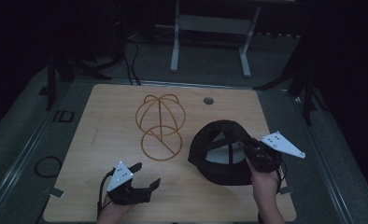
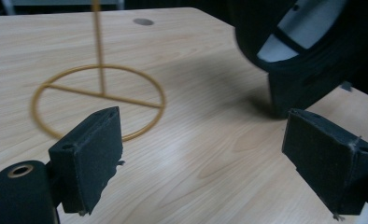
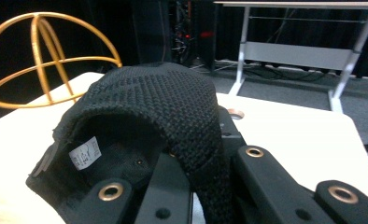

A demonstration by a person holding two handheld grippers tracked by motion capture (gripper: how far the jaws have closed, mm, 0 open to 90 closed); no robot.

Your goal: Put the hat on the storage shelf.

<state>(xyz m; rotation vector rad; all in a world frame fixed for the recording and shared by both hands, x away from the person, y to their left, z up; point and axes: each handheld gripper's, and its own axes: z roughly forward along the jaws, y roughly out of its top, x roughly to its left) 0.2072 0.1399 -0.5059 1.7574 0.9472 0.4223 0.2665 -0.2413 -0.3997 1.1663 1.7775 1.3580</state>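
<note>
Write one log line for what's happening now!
right gripper: shut on black cap | left gripper: open, empty | gold wire stand: bare

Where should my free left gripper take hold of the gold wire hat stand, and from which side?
Grip the thin upright rod of the gold wire hat stand, between its flat ring base and its domed wire top. Come in level from the near left with the open left gripper; the rod is likely narrow enough to pinch, and the black knitted cap blocks the right.
</note>
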